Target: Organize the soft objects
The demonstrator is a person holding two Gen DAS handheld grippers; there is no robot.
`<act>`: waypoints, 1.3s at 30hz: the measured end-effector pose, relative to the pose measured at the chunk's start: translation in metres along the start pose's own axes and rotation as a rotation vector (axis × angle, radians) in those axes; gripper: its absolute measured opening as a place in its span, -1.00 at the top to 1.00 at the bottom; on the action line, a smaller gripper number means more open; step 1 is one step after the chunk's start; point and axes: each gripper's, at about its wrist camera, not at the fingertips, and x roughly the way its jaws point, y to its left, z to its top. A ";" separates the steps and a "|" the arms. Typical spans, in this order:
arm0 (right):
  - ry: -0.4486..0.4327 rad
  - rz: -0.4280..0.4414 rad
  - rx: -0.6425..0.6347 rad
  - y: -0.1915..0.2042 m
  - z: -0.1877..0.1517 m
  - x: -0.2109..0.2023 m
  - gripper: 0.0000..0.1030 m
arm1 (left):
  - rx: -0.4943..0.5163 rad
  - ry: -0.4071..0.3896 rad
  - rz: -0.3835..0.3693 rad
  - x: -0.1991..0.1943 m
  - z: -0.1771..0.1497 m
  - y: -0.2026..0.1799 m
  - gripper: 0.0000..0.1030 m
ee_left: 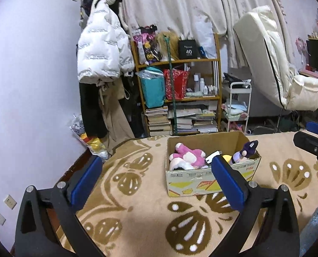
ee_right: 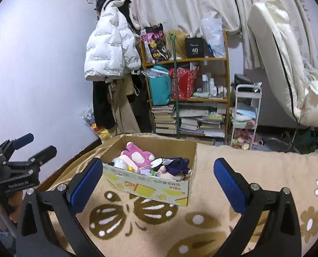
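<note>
A cardboard box (ee_left: 212,180) sits open on a beige blanket (ee_left: 141,192) patterned with brown butterfly shapes, and the soft toys are gathered inside it. A pink plush (ee_left: 188,154) lies toward the left side of the box, a white plush (ee_left: 178,162) just beside it at the front, and a doll with a dark purple hat (ee_left: 247,148) leans at the right end; something yellow shows between them, too hidden to identify. The left gripper (ee_left: 156,177) hovers above the blanket, short of the box, its blue-padded fingers (ee_left: 86,180) spread wide with nothing between them. The right gripper (ee_right: 159,180) likewise hangs over the blanket with its fingers (ee_right: 229,184) spread apart and empty; from its camera the box (ee_right: 154,186) appears between and beyond the fingertips, not touched by them. The left gripper shows at the left edge of the right wrist view. Behind the bed stand a wooden shelf (ee_left: 178,61) crowded with bags, bottles and stacked books, a white puffer jacket (ee_left: 103,49) hanging by the wall, and pale curtains (ee_left: 176,4).
</note>
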 end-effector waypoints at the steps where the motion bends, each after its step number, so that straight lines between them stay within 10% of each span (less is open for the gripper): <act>1: -0.012 -0.003 -0.007 0.002 -0.001 -0.006 -1.00 | -0.003 -0.008 0.005 -0.005 -0.001 0.001 -0.96; 16: -0.100 -0.012 -0.028 0.008 -0.016 -0.041 -1.00 | -0.064 -0.102 0.049 -0.051 -0.029 0.018 -0.96; 39: -0.037 -0.058 -0.022 0.000 -0.035 -0.017 -1.00 | -0.010 -0.051 0.015 -0.018 -0.043 -0.003 -0.96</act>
